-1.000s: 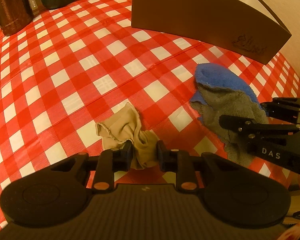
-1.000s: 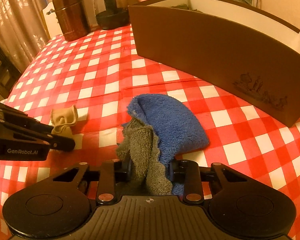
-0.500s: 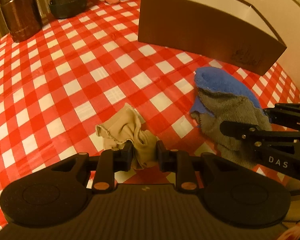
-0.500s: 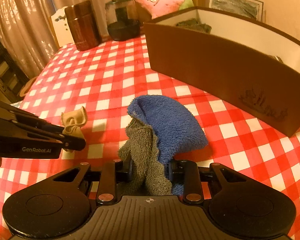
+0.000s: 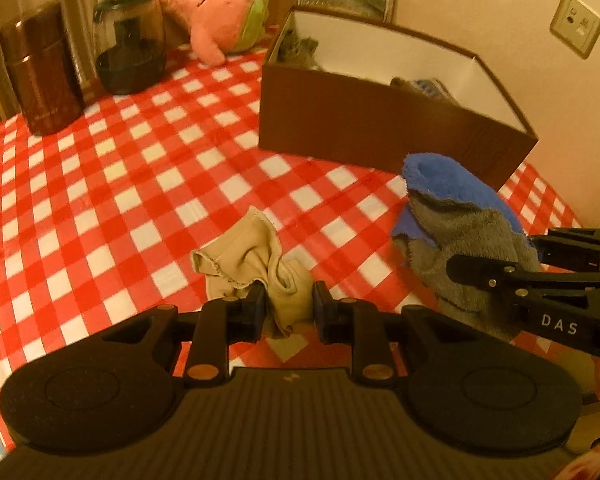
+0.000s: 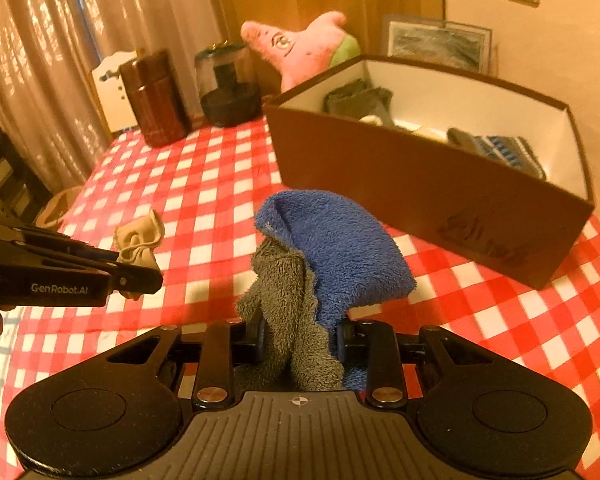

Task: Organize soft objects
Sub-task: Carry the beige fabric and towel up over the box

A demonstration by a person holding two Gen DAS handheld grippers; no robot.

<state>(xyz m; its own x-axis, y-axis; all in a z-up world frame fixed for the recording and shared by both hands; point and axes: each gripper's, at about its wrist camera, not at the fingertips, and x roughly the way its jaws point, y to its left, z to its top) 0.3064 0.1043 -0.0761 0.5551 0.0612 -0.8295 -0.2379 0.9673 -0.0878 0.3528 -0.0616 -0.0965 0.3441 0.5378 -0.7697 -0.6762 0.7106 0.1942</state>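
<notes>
Socks: some already in the box (image 6: 420,184); left gripper (image 5: 289,312) pinches a beige sock (image 5: 256,264), right gripper (image 6: 302,340) a blue-grey sock (image 6: 332,248), both unboxed.

Left gripper (image 5: 288,308) pinching cloth, tilting downward; right gripper (image 6: 300,340) beside it, likewise pinching cloth, tilting downward.

The beige sock (image 5: 256,268) is thin, smooth knit cloth. The blue-and-grey towel (image 6: 324,256) is thick, fuzzy terry. The checked tablecloth (image 5: 140,184) is glossy and ribbed. The box (image 6: 420,184) is matt brown card, white inside. The grippers' fingers (image 5: 248,312) are matt black plastic with metal rivets. The canister (image 5: 40,72) is glossy brown.
</notes>
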